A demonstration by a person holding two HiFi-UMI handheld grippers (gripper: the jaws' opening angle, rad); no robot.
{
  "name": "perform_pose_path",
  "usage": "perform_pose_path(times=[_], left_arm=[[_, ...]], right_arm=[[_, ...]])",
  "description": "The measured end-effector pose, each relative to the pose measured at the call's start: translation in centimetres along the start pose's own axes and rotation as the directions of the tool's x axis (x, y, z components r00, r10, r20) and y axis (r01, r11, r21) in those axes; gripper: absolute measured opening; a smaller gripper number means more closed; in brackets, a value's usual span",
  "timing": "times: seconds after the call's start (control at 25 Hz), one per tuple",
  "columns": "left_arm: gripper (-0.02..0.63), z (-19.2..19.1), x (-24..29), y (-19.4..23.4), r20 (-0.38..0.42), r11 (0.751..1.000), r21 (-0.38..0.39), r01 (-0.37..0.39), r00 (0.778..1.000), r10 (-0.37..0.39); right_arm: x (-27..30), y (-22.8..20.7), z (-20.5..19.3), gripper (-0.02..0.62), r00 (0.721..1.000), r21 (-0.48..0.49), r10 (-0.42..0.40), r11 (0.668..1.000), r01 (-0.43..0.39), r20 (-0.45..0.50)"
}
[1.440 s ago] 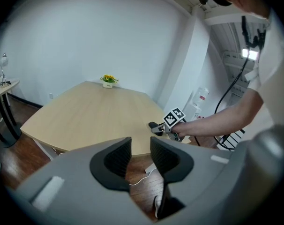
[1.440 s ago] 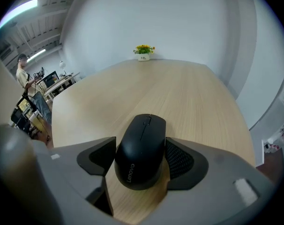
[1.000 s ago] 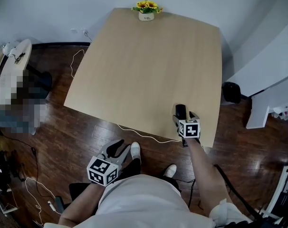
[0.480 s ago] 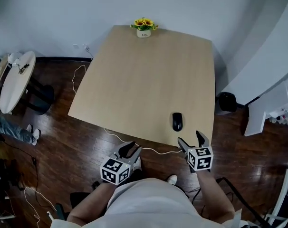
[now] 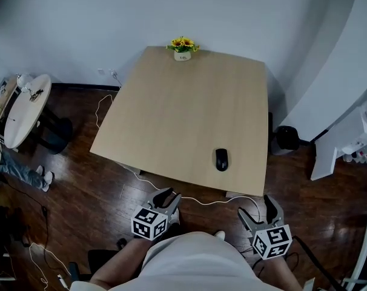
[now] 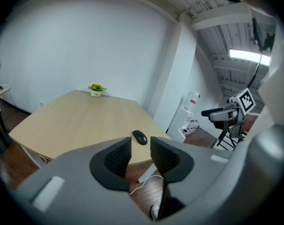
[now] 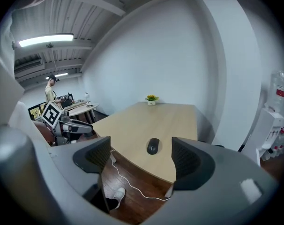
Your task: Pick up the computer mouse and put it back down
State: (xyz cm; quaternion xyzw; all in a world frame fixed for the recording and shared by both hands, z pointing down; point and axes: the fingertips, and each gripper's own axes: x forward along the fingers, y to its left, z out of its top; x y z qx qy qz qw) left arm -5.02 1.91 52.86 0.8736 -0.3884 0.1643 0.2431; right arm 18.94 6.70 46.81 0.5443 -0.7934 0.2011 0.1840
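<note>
We find the left gripper (image 5: 168, 196) short of the bench (image 5: 171, 102), jaws narrowly apart and empty, taking no part. The computer mouse (image 5: 221, 159) rests free near the bench's front right corner, as the task's end requires. The right gripper (image 5: 256, 206) stands clear of it; its empty jaws have just been opening wide.

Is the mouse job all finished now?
Looks finished. Done: the computer mouse lies on the table, touching neither gripper. In hand: nothing; the jaws of the right gripper have just been opening and stand wide and empty, and the left gripper is empty too. Left: nothing that shows.
</note>
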Motion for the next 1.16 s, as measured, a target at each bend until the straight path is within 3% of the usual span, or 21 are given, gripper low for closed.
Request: perform_pose_path(times=[0.28, 1.16], left_arm=[[0.097, 0.0, 0.3, -2.5, 0.001, 1.000, 0.020, -0.005, 1.000, 0.005], [0.097, -0.3, -0.5, -4.0, 0.015, 0.999, 0.039, -0.024, 1.000, 0.023]], right_arm=[[-2.8, -1.0, -0.5, 0.413, 0.999, 0.057, 0.027, 0.998, -0.029, 0.026], [-3.2, -0.7, -1.5, 0.411, 0.998, 0.017, 0.062, 0.998, -0.062, -0.019]])
